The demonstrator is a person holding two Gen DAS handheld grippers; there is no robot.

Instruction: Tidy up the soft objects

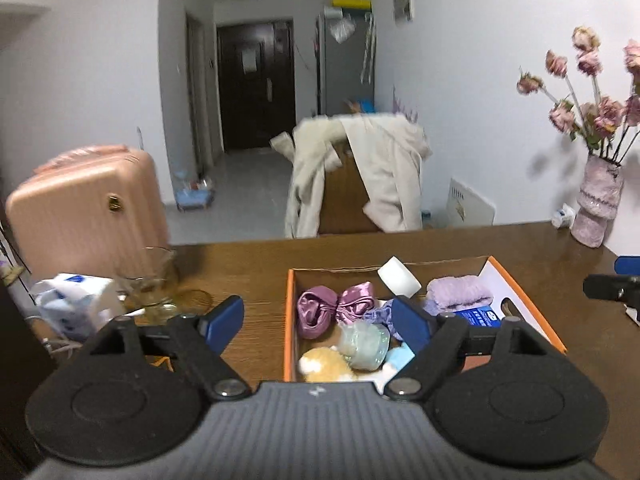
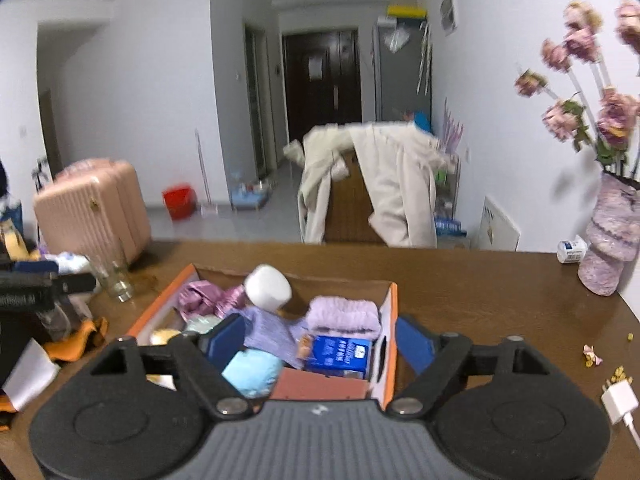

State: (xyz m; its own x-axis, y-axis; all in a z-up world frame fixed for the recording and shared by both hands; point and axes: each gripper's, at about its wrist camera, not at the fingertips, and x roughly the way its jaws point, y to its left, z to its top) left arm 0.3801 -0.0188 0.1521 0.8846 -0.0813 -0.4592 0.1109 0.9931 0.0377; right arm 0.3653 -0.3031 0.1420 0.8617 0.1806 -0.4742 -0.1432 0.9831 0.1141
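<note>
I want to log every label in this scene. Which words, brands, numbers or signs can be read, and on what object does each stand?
No text can be read with certainty.
Blue packet in the orange box: white print, too blurred.
Small white-and-blue bottle beside the vase: label too small.
White-and-blue pack on the table: blue mark, unreadable.
Paper on the dark door: too far.

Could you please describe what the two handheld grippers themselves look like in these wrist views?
Both look alike. The left gripper and right gripper each have a grey ribbed body with a small pale logo at its front edge, two round black discs at the sides, black angular linkage arms with silver pivot bolts, and flat blue finger pads. No cables, hands or sleeves are visible.
</note>
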